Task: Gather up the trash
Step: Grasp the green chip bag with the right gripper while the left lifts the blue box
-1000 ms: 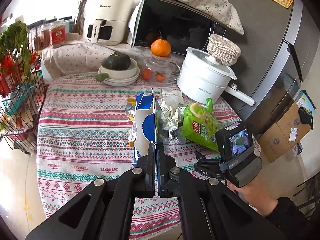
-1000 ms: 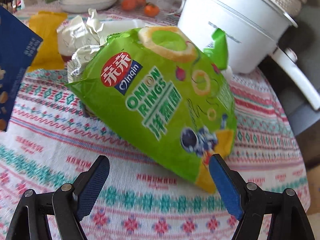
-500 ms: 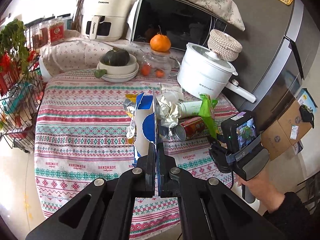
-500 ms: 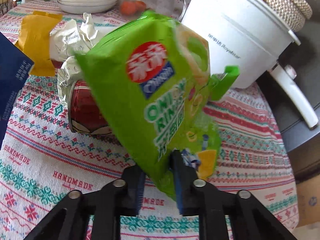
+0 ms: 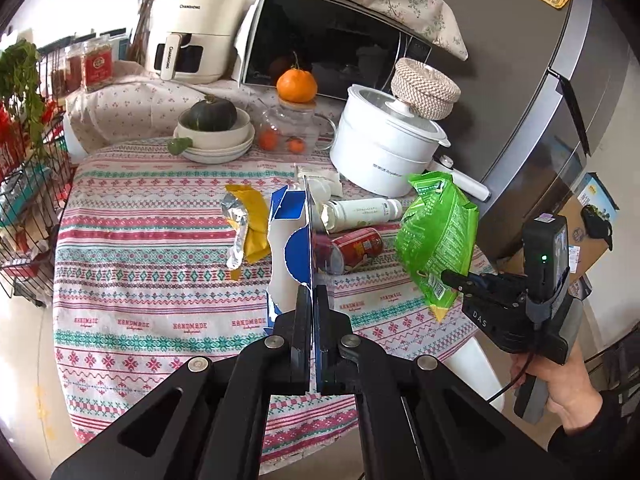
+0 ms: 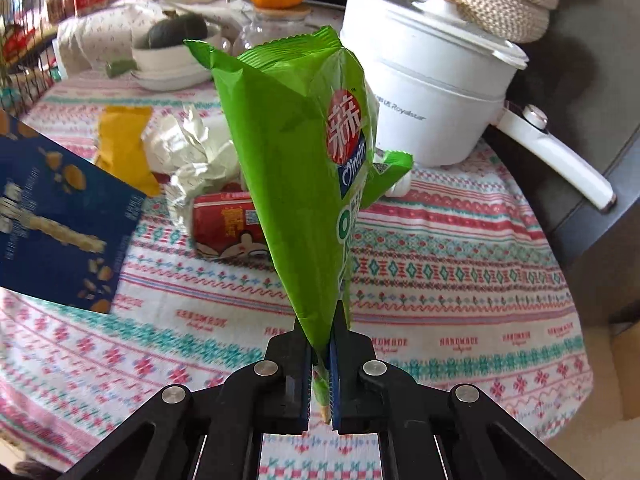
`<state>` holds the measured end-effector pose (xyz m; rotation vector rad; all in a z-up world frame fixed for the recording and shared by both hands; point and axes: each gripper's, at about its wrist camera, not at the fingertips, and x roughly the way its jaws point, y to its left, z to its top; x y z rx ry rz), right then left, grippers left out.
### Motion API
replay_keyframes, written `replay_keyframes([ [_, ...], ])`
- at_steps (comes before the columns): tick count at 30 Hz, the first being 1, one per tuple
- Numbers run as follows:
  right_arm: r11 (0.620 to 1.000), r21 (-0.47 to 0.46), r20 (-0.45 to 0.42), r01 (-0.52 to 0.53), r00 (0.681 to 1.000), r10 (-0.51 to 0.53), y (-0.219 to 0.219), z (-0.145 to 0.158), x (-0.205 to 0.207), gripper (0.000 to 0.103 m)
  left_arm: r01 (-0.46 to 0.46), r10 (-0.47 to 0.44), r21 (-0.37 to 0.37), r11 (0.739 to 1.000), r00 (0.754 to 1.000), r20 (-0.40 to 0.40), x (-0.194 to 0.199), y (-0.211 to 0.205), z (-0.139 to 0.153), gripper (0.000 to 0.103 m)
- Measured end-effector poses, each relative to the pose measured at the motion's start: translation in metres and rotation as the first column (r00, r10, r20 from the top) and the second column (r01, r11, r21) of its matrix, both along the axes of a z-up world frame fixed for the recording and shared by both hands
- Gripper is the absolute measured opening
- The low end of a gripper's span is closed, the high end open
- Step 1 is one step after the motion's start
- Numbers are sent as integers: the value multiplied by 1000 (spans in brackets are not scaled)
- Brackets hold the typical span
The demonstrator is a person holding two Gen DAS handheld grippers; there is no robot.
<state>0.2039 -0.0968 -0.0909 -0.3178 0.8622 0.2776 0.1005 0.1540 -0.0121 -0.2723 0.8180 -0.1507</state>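
Note:
My right gripper (image 6: 320, 320) is shut on the lower end of a green onion-ring snack bag (image 6: 304, 168), which stands up off the table; from the left wrist view that bag (image 5: 438, 236) hangs at the right gripper (image 5: 446, 276). My left gripper (image 5: 314, 296) is shut on a flattened blue and white carton (image 5: 294, 248), seen edge-on; the carton (image 6: 60, 216) fills the left of the right wrist view. On the patterned tablecloth (image 5: 152, 264) lie a red can (image 5: 356, 246), a white bottle (image 5: 360, 212), crumpled foil paper (image 6: 192, 152) and a yellow wrapper (image 5: 250, 224).
A white electric pot (image 5: 384, 148) with a long handle stands at the back right. Bowls with a green squash (image 5: 214, 128), a glass jar (image 5: 294, 128) topped by an orange, a microwave (image 5: 332, 48) and an air fryer (image 5: 192, 32) line the back. A wire rack (image 5: 24, 184) stands left.
The right gripper closed on the green bag's lower end and lifted it off the table, uncovering the red can and the white bottle. The left gripper kept its hold on the carton.

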Motion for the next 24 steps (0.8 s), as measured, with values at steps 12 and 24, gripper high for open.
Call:
replay_keyframes([
  [12, 985, 153, -41, 74, 997, -69, -70, 40, -82, 4, 162, -163, 12, 987, 986, 30, -20, -54, 11, 0],
  [24, 950, 255, -88, 180, 983, -162, -148, 38, -132, 4, 398, -398, 46, 916, 917, 1, -45, -145, -2, 0],
])
